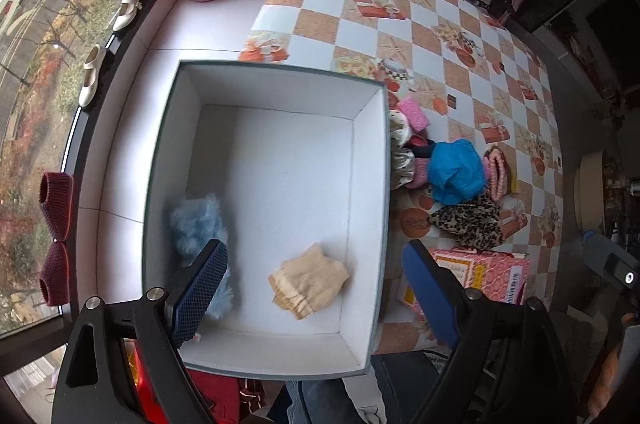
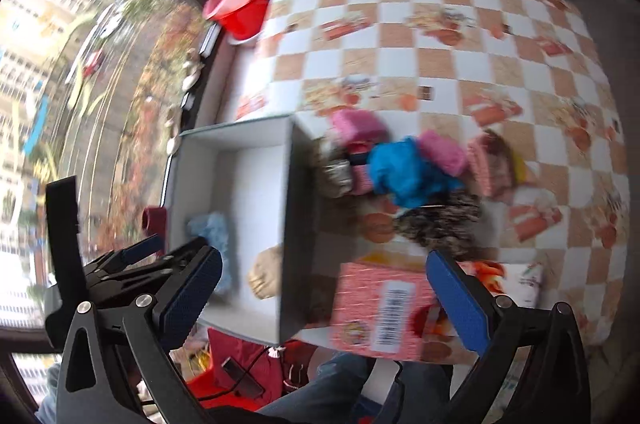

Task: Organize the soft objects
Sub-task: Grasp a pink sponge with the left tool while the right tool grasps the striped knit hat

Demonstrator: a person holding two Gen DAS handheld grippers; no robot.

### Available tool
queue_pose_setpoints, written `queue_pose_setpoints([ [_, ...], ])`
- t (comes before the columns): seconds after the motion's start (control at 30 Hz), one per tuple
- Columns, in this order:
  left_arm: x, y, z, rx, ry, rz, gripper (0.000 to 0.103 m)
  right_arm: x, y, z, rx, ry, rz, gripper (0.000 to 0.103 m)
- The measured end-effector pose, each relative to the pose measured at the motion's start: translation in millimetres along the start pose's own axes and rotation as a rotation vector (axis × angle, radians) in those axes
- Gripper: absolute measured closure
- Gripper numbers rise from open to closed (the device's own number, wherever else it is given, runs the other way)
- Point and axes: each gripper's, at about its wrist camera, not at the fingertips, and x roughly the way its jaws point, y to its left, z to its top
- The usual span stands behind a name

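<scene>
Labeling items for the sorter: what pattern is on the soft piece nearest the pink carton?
Leopard print, tan with dark spots; clearest in the left wrist view.

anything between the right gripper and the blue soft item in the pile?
Nothing visible blocks it. The right gripper is open and empty above the pink carton; the blue soft item lies on top of the pile beyond it, with the leopard-print cloth between carton and item.
</scene>
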Motion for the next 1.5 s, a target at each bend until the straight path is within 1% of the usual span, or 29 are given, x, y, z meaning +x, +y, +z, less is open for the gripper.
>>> queue_pose_setpoints([
  [0.1, 3.6, -29.9, 21.5, 0.046, 0.026, -0.027, 0.012, -5.0, -50.6, 5.6, 0.113, -0.002, -0.027, 0.000],
  [0.17, 8.7, -52.7, 36.3, 0.084, 0.036, -0.019, 0.012, -3.9, -85.6, 8.5, 0.192, 0.010, -0.039, 0.000],
  [0.27, 22.6, -91.1, 61.6, 0.174, 0.034, 0.033, 0.012, 2.9, -126.5, 13.0, 0.272, 0.033, -0.042, 0.000],
  [0.37, 44.9, -124.2, 88.4, 0.255, 0.046, 0.083, 0.012, 13.9, -158.0, 21.5, 0.324, 0.061, -0.039, 0.000],
  [0.5, 87.4, -161.5, 119.2, 0.370, 0.107, 0.162, 0.012, 38.8, -188.6, 35.8, 0.377, 0.106, -0.017, 0.000],
  [0.57, 112.3, -177.9, 130.8, 0.455, 0.142, 0.212, 0.012, 55.3, -201.5, 43.5, 0.392, 0.141, -0.002, 0.000],
  [0.7, 158.0, -197.6, 143.3, 0.621, 0.229, 0.304, 0.012, 79.4, -218.9, 53.6, 0.410, 0.183, 0.020, 0.000],
  [0.8, 183.6, -200.9, 145.6, 0.705, 0.315, 0.333, 0.012, 94.5, -227.2, 60.6, 0.418, 0.205, 0.046, 0.000],
  [0.87, 196.5, -200.6, 144.6, 0.730, 0.380, 0.329, 0.012, 104.2, -230.3, 65.3, 0.417, 0.212, 0.067, 0.000],
  [1.03, 221.6, -199.1, 138.6, 0.759, 0.462, 0.365, 0.012, 128.4, -232.8, 73.8, 0.409, 0.244, 0.056, 0.000],
  [1.2, 236.0, -194.0, 136.2, 0.737, 0.505, 0.375, 0.012, 154.8, -232.6, 80.1, 0.384, 0.246, -0.002, 0.000],
  [1.27, 239.3, -190.0, 139.4, 0.717, 0.511, 0.373, 0.015, 166.6, -231.4, 81.0, 0.370, 0.261, -0.008, 0.000],
  [1.3, 240.2, -188.9, 139.5, 0.710, 0.513, 0.366, 0.023, 171.2, -230.5, 81.3, 0.361, 0.265, -0.010, 0.000],
  [1.33, 240.5, -188.3, 139.2, 0.708, 0.511, 0.359, 0.034, 174.0, -230.5, 80.3, 0.356, 0.261, -0.010, 0.000],
  [1.4, 241.2, -189.2, 139.2, 0.702, 0.513, 0.342, 0.047, 173.3, -227.9, 81.2, 0.340, 0.240, -0.031, 0.001],
  [1.47, 240.2, -189.0, 138.3, 0.683, 0.524, 0.312, 0.049, 170.8, -224.2, 81.7, 0.304, 0.235, -0.058, 0.012],
  [1.5, 239.4, -188.6, 137.4, 0.679, 0.522, 0.308, 0.050, 167.7, -221.7, 82.2, 0.274, 0.229, -0.084, 0.031],
])
